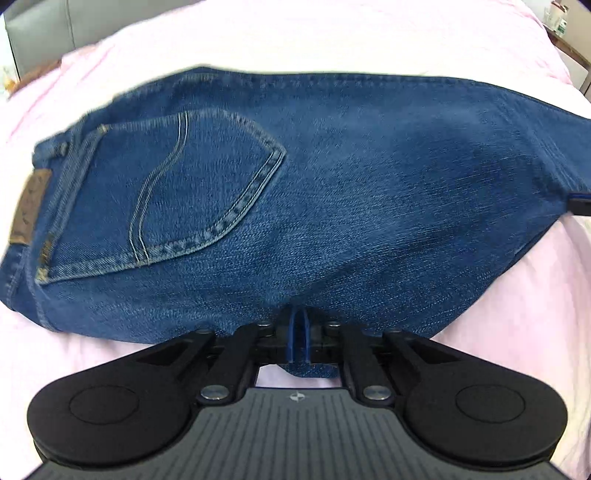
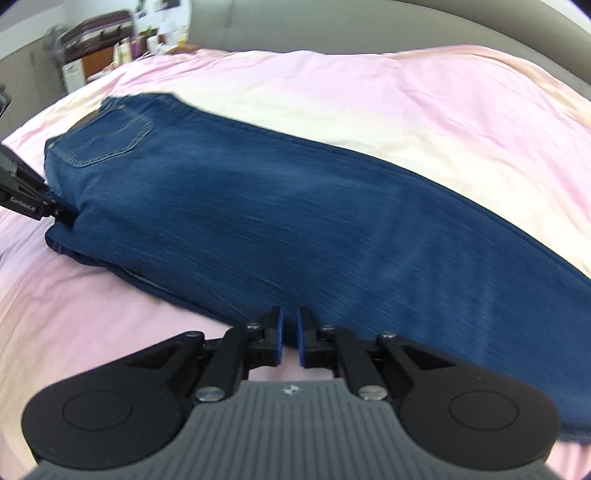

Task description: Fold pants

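Note:
Blue jeans [image 1: 332,192] lie folded lengthwise on a pink bedsheet [image 1: 258,37], back pocket [image 1: 192,184] up at the left. My left gripper [image 1: 298,332] is shut on the near edge of the jeans at the seat; denim shows between and below its blue pads. In the right wrist view the jeans [image 2: 295,221] run from the waist at far left to the legs at right. My right gripper [image 2: 290,336] is at the near edge of the legs, its blue pads nearly closed with a narrow gap; no cloth shows between them. The left gripper [image 2: 55,214] also shows there on the jeans.
The pink sheet [image 2: 369,92] covers the bed all round the jeans. A grey headboard [image 2: 332,22] runs behind. A cluttered shelf with bottles and a suitcase [image 2: 99,33] stands at far left. Part of the right gripper [image 1: 580,206] shows at the right edge.

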Demonstrator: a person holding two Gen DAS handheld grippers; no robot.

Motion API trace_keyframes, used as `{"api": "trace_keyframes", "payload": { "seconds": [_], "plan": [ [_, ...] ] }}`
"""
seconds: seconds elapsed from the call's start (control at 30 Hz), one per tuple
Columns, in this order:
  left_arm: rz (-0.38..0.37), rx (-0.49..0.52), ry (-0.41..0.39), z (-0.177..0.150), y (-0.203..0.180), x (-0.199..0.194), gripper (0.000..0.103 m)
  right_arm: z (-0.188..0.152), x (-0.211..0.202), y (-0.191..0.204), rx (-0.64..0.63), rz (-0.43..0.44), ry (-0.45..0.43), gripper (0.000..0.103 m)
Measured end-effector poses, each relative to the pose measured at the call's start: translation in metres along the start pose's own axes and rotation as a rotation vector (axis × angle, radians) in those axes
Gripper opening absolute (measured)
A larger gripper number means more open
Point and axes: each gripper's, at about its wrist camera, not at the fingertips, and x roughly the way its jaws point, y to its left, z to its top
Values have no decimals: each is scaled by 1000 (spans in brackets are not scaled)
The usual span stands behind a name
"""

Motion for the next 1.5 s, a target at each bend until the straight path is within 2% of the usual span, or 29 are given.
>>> {"api": "trace_keyframes", "payload": {
  "seconds": [0.03,0.1,0.13,0.2,0.3,0.47,0.6,0.7,0.87,0.97,1.0,1.03,1.1,1.13,1.23,1.27,1.4,1.43,1.5],
  "plan": [
    [10,2,-16,-2,-3,-4,11,-5,-7,-9,23,-7,1,2],
    [26,-2,-51,-7,-8,-13,14,-22,-25,-28,71,-56,4,19],
    [30,-4,-63,-9,-11,-16,14,-31,-36,-42,101,-97,-1,32],
    [40,-10,-89,-13,-17,-24,14,-51,-62,-80,201,-161,-7,33],
    [52,-16,-100,-11,-26,-33,18,-82,-98,-146,424,-281,-20,33],
    [86,-61,-92,-11,-34,-37,20,-133,-158,-246,724,-432,-95,34],
    [126,-95,-75,-12,-40,-40,20,-168,-196,-316,983,-433,-227,35],
    [147,-109,-64,-13,-45,-42,24,-183,-194,-353,1118,-391,-272,35],
    [180,-109,-34,-12,-53,-36,25,-208,-174,-378,1267,-362,-274,37],
    [192,-104,-22,-7,-58,-32,25,-224,-156,-390,1342,-314,-299,38],
    [192,-101,-20,-5,-61,-31,25,-228,-150,-392,1375,-295,-317,38],
    [191,-98,-19,-3,-63,-30,25,-231,-142,-394,1402,-278,-333,32],
    [193,-87,-20,0,-66,-29,25,-229,-138,-393,1398,-294,-335,8],
    [194,-84,-21,1,-67,-29,25,-225,-140,-392,1374,-307,-329,4],
    [205,-85,-22,4,-69,-27,25,-207,-158,-393,1275,-353,-396,1],
    [206,-87,-22,3,-68,-27,25,-197,-167,-392,1226,-381,-393,1],
    [207,-96,-19,-1,-63,-28,25,-169,-186,-382,1041,-552,-340,0],
    [206,-95,-18,-3,-63,-28,25,-167,-186,-382,1015,-571,-327,0],
    [206,-99,-14,-4,-60,-27,25,-169,-174,-386,1018,-583,-241,0]
  ]
}}
